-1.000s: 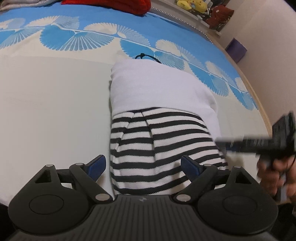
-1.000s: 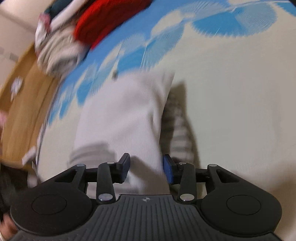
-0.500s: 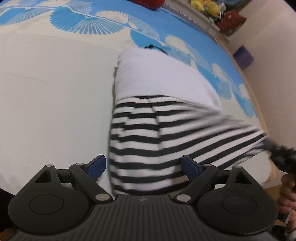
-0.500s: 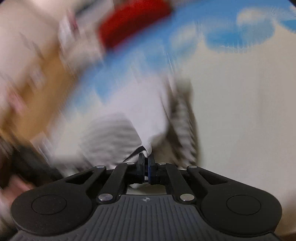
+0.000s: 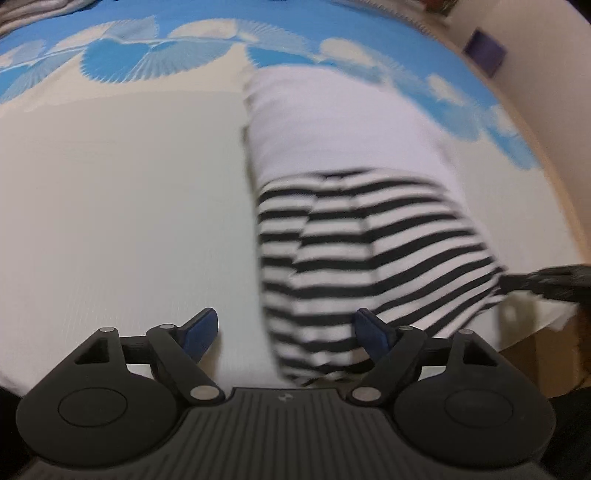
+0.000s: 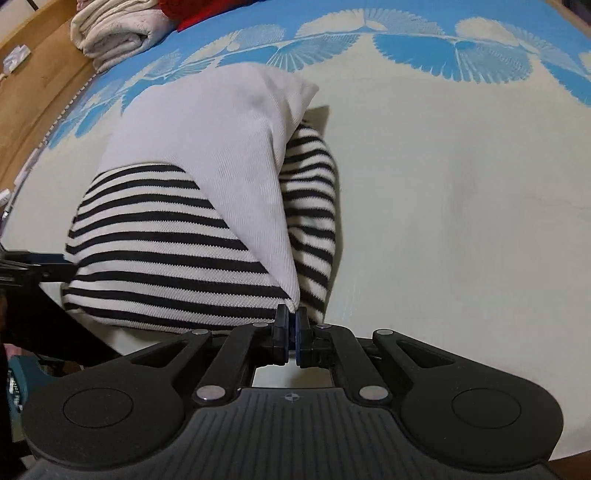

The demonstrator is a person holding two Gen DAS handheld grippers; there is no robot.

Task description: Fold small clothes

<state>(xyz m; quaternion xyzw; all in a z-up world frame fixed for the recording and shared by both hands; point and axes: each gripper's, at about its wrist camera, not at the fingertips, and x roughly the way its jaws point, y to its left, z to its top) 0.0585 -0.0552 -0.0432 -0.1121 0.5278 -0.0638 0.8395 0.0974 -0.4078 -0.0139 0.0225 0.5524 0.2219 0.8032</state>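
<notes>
Step in hand, as judged: a side fold of the garment [image 6: 192,206], a small white piece with a black-and-white striped lower part, lying on the bed [image 6: 461,192] near its front edge.

Left claw [image 5: 286,334]: spread wide, holding nothing, low over the near hem of the striped part; the left finger is over bare sheet, the right finger over the stripes.

Right claw [image 6: 291,332]: pressed together, pinching the near corner of a white flap of the garment. In the right wrist view that flap lies diagonally over the stripes, and a striped fold bulges out on its right side.

Next move, as judged: carry the pinched corner across and lay it flat, then let go; the left claw is placed to pin or take the near hem. The bulging striped fold may need smoothing or the result will sit lumpy.

Around: folded pale cloths [image 6: 118,29] and something red [image 6: 199,14] at the far left of the bed, well apart from the work. A purple box [image 5: 484,51] stands by the far wall. Nothing lies in the fold's path. The left wrist view is blurred.
</notes>
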